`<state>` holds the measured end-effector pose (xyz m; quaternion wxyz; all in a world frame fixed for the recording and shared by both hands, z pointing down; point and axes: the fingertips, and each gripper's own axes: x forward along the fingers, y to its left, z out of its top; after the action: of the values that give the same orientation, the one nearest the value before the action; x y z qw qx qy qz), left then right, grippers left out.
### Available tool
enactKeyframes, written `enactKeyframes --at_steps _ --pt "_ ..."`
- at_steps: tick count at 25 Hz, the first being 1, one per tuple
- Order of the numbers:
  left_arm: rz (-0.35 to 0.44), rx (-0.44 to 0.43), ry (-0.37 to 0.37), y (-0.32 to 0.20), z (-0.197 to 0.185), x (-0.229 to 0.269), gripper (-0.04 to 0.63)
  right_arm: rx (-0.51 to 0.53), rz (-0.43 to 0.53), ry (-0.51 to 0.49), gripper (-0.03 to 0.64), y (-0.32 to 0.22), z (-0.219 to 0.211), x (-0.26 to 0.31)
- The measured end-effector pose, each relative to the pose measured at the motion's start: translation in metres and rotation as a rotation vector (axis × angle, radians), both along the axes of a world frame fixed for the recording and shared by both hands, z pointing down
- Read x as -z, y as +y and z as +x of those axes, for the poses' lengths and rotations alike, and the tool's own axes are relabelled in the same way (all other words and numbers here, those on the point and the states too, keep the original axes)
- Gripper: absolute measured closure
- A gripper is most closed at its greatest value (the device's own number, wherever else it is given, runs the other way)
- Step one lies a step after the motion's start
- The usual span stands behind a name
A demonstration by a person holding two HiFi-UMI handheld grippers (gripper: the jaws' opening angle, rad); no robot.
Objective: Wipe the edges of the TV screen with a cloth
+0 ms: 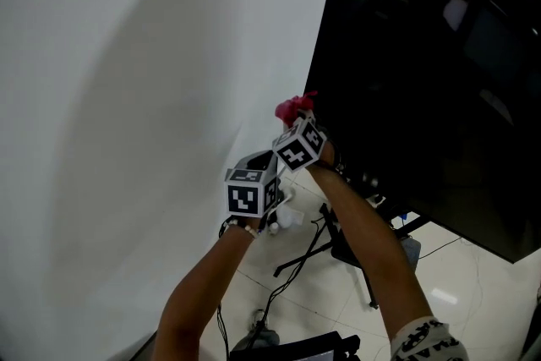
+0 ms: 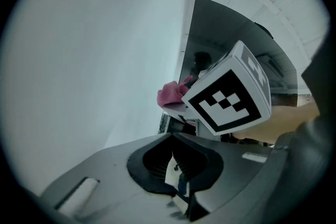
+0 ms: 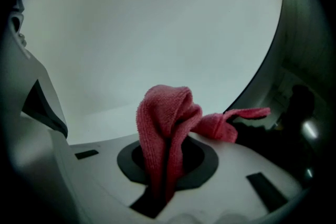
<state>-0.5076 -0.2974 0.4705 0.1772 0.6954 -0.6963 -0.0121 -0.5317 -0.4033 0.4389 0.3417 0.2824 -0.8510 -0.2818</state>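
Pinching a red cloth (image 3: 167, 115), the right gripper (image 1: 297, 121) holds it at the TV screen (image 1: 423, 72) edge just ahead; the left gripper (image 2: 177, 178) jaws seem pressed together.

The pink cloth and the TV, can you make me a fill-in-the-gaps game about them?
The right gripper is shut on a pink ____. The cloth has its tip at the ____ of the black TV. The wall beside the TV is plain ____.
Missing words: cloth; edge; white.
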Motion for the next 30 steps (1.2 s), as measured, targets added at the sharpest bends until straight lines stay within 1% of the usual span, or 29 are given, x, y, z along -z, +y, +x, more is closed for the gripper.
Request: enactKeyframes --at_steps 6,11,18,25,27,30 --pt "-0.029 -0.005 0.022 0.002 0.004 -0.032 0.601 -0.016 -0.043 -0.004 0.563 0.001 0.005 -0.053" --pt "-0.084 -0.044 0.016 0.001 0.004 -0.065 0.601 -0.051 -0.131 -0.025 0.563 -0.002 0.007 -0.096" --pt "-0.109 -0.037 0.034 0.008 0.01 -0.09 0.601 -0.067 -0.196 -0.056 0.563 0.0 0.014 -0.129" --pt "-0.123 -0.049 0.056 0.012 0.013 -0.102 0.601 -0.074 -0.234 -0.037 0.563 0.006 0.017 -0.152" --pt "-0.134 -0.062 0.049 0.013 0.013 -0.108 0.601 -0.085 -0.273 -0.066 0.563 0.005 0.019 -0.156" --pt "-0.153 -0.068 0.052 0.014 0.011 -0.119 0.601 -0.096 -0.367 -0.15 0.563 0.003 0.019 -0.157"
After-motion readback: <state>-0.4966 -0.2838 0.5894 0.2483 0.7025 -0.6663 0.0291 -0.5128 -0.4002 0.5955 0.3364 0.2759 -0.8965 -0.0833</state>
